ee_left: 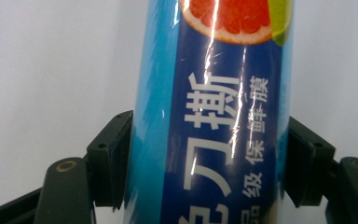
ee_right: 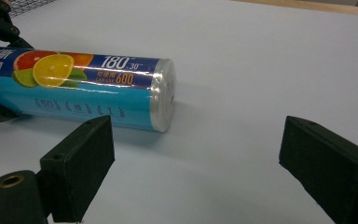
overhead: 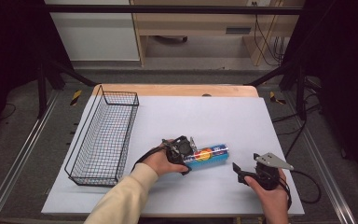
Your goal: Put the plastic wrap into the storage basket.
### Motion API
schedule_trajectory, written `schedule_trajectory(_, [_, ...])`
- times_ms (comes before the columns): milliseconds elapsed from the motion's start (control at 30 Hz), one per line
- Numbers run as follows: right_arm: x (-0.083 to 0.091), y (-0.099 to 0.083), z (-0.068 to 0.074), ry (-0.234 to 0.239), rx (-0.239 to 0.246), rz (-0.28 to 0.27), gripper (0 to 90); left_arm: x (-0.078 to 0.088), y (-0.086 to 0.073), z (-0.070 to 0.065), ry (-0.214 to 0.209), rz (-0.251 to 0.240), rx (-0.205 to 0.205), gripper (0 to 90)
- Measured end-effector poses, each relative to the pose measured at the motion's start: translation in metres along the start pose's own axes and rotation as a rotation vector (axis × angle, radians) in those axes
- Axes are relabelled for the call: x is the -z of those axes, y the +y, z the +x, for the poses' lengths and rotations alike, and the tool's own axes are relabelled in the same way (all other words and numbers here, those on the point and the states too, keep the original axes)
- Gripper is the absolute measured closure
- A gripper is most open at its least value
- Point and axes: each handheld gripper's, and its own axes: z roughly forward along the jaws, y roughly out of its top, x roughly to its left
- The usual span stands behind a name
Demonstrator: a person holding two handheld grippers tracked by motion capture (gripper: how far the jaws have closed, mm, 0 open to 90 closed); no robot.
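The roll of wrap (overhead: pixel 208 155) lies flat on the white mat (overhead: pixel 223 116), long way across. My left gripper (overhead: pixel 189 152) pinches its near end. My right gripper (overhead: pixel 238 171) waits spread wide, just beside the other end.

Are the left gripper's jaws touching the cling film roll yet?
Touching. The left gripper view shows the left gripper with both black jaws pressed against the sides of the cling film roll, no gap.

- Roll (ee_left: pixel 209 121) in my left claw (ee_left: pixel 207 163): glossy, smooth plastic wrap.
- Claw pads (ee_right: pixel 81 168): matt black.
- Basket (overhead: pixel 103 140): black wire mesh.
- Bench (overhead: pixel 223 116): matt, smooth sheet.
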Motion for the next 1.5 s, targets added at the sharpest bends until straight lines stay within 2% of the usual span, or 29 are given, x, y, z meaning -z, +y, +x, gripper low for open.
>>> schedule_trajectory(267, [0.000, 0.000, 0.000, 0.001, 0.000, 0.001, 10.4, 0.001, 0.004, -0.003, 0.019, 0.034, -0.040, 30.7])
schedule_trajectory(400, [0.000, 0.000, -0.001, -0.001, 0.000, 0.001, 10.4, 0.001, 0.004, -0.004, 0.021, 0.033, -0.023, 31.0])
schedule_trajectory(600, [0.000, 0.000, -0.001, 0.002, -0.001, -0.004, 10.4, 0.002, 0.005, -0.007, 0.001, 0.029, 0.006, 31.6])
schedule_trajectory(867, [0.001, 0.000, -0.002, 0.005, -0.007, -0.009, 10.5, 0.009, 0.007, -0.010, 0.007, 0.027, 0.017, 31.9])
schedule_trajectory(1000, [0.001, 0.001, -0.002, 0.011, -0.011, -0.011, 10.5, 0.019, 0.008, -0.011, 0.010, 0.035, 0.013, 31.9])
schedule_trajectory(1167, [0.002, 0.001, -0.003, 0.010, -0.013, -0.014, 10.5, 0.031, 0.009, -0.009, 0.020, 0.035, 0.035, 32.0])
schedule_trajectory(1300, [0.002, 0.001, -0.003, 0.010, -0.015, -0.017, 10.5, 0.047, 0.012, -0.005, 0.045, 0.039, 0.040, 32.0])
schedule_trajectory(1500, [0.001, 0.000, -0.003, 0.014, -0.021, -0.017, 10.5, 0.074, 0.014, 0.001, 0.079, 0.037, 0.070, 32.0])
